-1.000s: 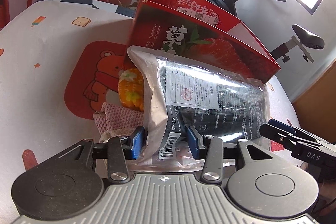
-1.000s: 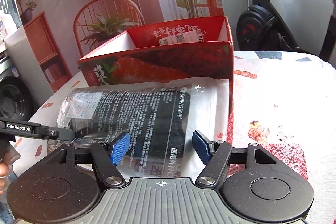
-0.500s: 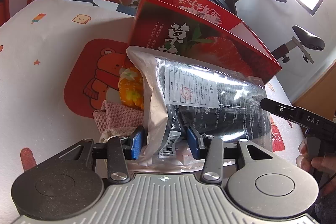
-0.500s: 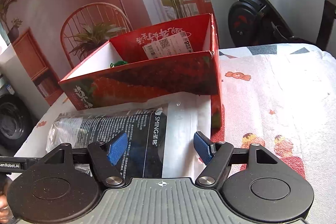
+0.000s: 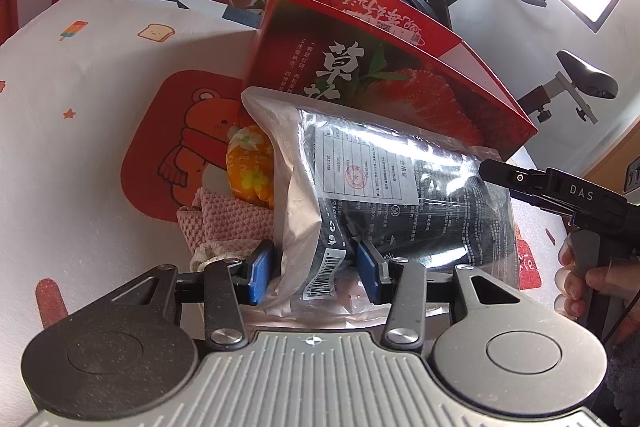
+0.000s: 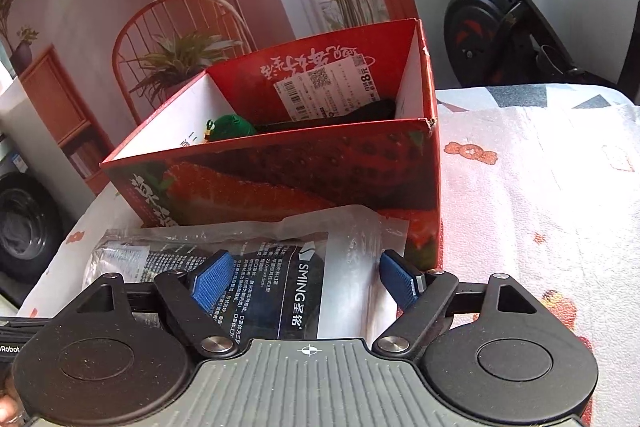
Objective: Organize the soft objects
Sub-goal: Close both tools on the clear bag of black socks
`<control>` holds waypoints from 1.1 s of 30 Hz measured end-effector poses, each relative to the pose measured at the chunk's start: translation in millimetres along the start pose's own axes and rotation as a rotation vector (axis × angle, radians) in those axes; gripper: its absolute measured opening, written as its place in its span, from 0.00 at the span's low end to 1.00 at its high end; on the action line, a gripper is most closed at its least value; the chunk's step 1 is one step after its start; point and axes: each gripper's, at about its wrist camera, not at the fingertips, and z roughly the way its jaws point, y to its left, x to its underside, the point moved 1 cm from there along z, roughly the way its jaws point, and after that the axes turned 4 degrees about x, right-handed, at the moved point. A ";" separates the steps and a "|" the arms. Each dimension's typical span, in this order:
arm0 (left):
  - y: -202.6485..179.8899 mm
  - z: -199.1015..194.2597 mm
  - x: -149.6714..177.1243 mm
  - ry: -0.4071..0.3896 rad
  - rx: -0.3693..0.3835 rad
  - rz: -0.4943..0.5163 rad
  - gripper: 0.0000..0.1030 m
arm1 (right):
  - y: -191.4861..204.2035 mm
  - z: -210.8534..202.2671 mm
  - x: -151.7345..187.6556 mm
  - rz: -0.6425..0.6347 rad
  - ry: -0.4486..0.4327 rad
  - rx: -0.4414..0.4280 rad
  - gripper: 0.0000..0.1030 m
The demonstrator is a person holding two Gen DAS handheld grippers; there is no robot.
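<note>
A clear plastic bag with black contents [image 5: 400, 195] lies in front of the red strawberry box [image 5: 360, 75]. My left gripper [image 5: 314, 267] is shut on the bag's near end. The bag also shows in the right wrist view [image 6: 280, 267], under my right gripper [image 6: 306, 277], which is open above it. The right gripper's body shows in the left wrist view [image 5: 560, 191] over the bag's far end. An orange flowered soft item [image 5: 248, 167] and a pink knitted cloth [image 5: 224, 223] lie left of the bag. The box [image 6: 300, 167] holds a green toy [image 6: 230, 127] and a dark item [image 6: 360, 111].
The table has a white cloth [image 5: 80, 99] with cartoon prints and a red bear mat [image 5: 180, 131]. An exercise bike [image 6: 500, 27] stands behind the table. A wooden chair with a plant [image 6: 176, 55] stands behind the box.
My right gripper has lifted and pulled back from the bag, so the box's inside now shows. The left gripper keeps its hold on the bag.
</note>
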 end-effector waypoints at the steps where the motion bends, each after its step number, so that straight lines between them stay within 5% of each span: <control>1: 0.2 0.2 0.1 0.000 0.000 -0.001 0.47 | -0.6 0.9 0.3 0.009 0.003 -0.003 0.76; 12: -1.5 0.5 0.4 0.012 0.002 -0.004 0.47 | 16.8 -10.0 0.8 -0.026 -0.010 -0.033 0.68; 19: 10.4 -6.1 -9.6 0.030 0.097 -0.092 0.50 | 18.2 -34.4 -5.4 -0.071 -0.051 -0.073 0.60; 26: 1.4 -22.0 -19.3 0.004 0.135 -0.008 0.50 | 27.4 -55.6 -12.1 -0.191 -0.103 -0.081 0.53; 33: -0.4 -12.2 -9.5 0.069 0.119 0.027 0.51 | 30.5 -62.8 -9.5 -0.272 -0.114 -0.091 0.41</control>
